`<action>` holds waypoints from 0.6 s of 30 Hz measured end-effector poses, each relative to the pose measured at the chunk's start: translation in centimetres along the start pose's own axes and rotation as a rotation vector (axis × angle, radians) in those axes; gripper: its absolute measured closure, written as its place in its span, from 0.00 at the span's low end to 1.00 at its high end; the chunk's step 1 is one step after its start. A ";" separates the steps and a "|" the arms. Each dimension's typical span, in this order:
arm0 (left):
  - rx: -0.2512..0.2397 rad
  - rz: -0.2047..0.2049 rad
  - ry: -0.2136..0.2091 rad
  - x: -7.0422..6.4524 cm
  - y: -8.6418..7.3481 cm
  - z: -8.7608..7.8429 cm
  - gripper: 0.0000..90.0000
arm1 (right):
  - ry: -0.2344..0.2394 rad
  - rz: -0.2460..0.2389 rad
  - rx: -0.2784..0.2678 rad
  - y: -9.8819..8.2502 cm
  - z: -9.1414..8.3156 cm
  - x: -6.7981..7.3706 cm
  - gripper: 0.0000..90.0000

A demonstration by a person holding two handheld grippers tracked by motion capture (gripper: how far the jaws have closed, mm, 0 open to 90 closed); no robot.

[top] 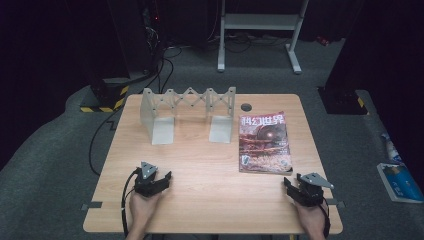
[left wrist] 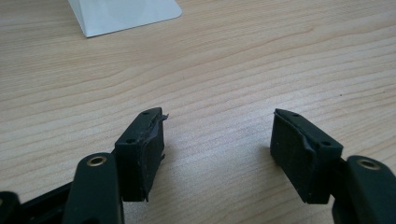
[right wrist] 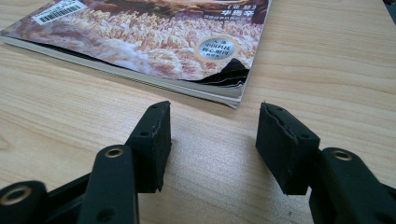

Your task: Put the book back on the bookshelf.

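A magazine (top: 264, 143) with a reddish cover lies flat on the right half of the wooden table (top: 200, 165); its near corner (right wrist: 196, 51) is just ahead of my right gripper. A grey expandable book rack (top: 187, 114) stands at the back of the table, with one white foot plate (left wrist: 123, 14) showing in the left gripper view. My left gripper (top: 161, 179) rests near the front left edge, open, bare wood between its jaws (left wrist: 217, 140). My right gripper (top: 291, 183) rests at the front right, open and empty (right wrist: 212, 140), a short way from the magazine's corner.
A round cable hole (top: 245, 107) sits in the table behind the magazine. Beyond the table are a white metal frame (top: 260, 30), dark equipment with hazard tape (top: 107, 95) and cables on grey carpet. A blue box (top: 400, 182) lies on the floor at right.
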State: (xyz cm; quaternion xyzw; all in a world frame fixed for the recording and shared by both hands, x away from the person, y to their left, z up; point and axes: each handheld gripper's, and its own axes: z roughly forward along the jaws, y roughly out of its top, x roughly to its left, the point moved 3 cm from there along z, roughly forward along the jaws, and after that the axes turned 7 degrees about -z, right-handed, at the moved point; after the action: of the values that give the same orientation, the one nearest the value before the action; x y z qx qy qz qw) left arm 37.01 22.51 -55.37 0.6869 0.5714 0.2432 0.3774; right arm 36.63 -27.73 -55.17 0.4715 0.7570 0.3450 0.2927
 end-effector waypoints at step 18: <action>0.004 -0.001 0.006 0.1 0.0 0.0 0.38 | 0.009 -0.006 0.003 0.0 0.0 0.0 0.48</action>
State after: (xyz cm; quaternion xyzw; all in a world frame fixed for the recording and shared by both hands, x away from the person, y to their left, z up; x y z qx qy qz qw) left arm 37.03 22.63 -55.35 0.6867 0.5734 0.2438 0.3745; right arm 36.68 -27.73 -55.13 0.4682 0.7602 0.3450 0.2896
